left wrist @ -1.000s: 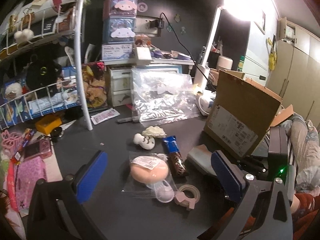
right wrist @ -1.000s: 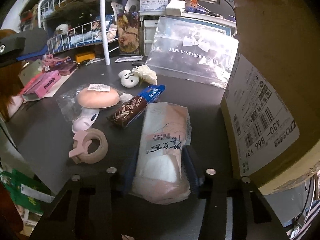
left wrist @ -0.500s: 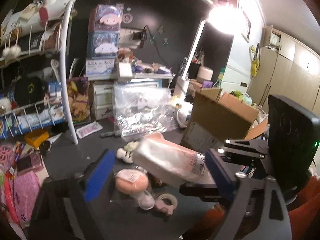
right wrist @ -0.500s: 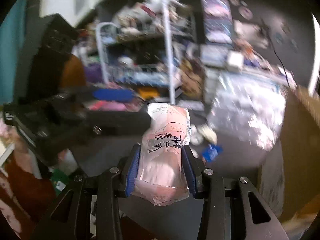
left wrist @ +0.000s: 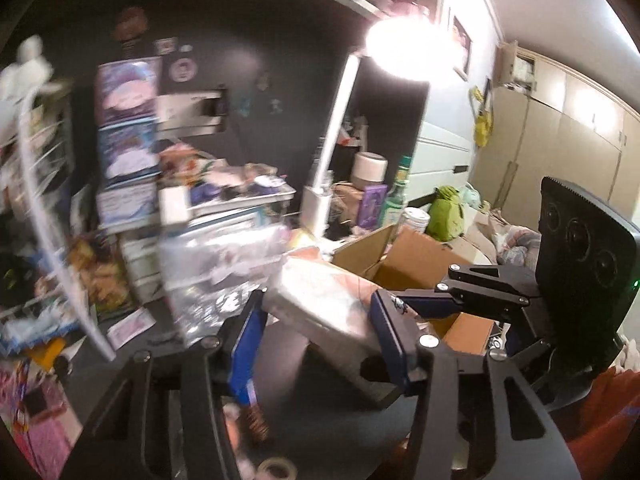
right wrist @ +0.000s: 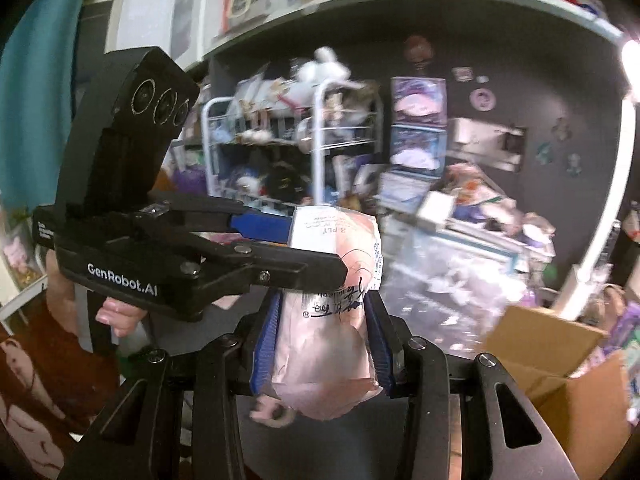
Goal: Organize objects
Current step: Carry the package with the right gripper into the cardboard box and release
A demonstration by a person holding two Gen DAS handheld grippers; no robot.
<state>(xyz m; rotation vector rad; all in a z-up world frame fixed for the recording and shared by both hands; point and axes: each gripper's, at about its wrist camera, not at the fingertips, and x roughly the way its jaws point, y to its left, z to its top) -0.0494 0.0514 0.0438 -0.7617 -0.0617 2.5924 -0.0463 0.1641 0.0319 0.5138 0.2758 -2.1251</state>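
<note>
Item held: pink tissue pack [right wrist: 326, 320], lifted above the table [left wrist: 316, 412], lower centre of the right wrist view. My right gripper [right wrist: 324, 344] clamps its near end between both blue pads. My left gripper [right wrist: 304, 248] comes in from the left of that frame; its jaws have just been closing, and they now bracket the pack's far end, pads at its sides. Cardboard box [right wrist: 560, 364], flaps open, lower right. Wire rack [right wrist: 320, 140], centre background, blurred.
</note>
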